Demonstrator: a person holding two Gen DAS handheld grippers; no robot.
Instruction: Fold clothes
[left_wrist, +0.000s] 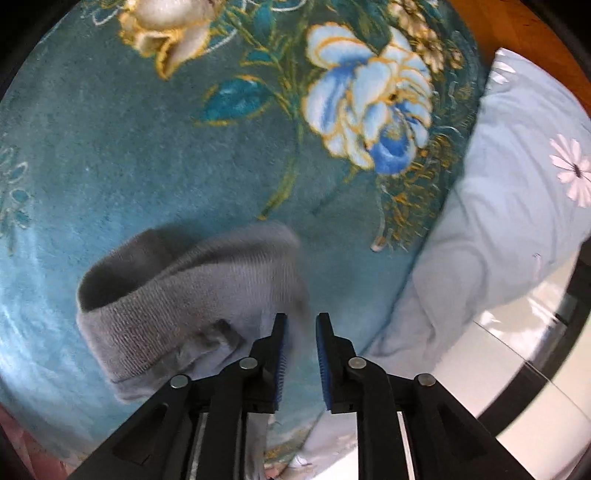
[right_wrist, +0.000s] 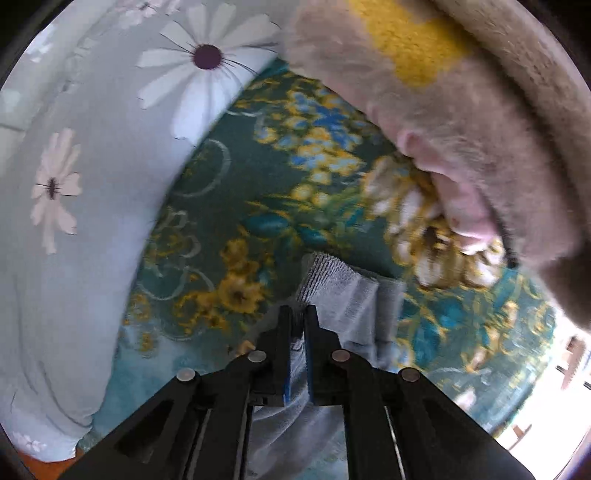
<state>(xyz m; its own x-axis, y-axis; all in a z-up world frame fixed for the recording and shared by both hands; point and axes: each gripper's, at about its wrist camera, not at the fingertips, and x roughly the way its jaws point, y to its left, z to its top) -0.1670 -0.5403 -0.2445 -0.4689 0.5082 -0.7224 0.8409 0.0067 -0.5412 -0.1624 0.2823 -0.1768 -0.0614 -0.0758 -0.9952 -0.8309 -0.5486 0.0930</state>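
The sock (left_wrist: 192, 295) is grey ribbed knit, soft and matt. The blanket (left_wrist: 147, 147) under it is plush teal fleece with a faint sheen. The pillow (left_wrist: 517, 221) is smooth, creased woven cloth. Both grippers (left_wrist: 301, 321) (right_wrist: 298, 314) are matt black plastic — blue ridged rubbery pads, dull metal pins. A fuzzy beige sleeve (right_wrist: 461, 129) shows.

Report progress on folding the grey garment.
Done: the grey ribbed knit garment lies folded over on the teal floral blanket, left gripper open beside it. In hand: its cloth sits in the narrow jaws of the right gripper. Left: letting go, tidying the fold.
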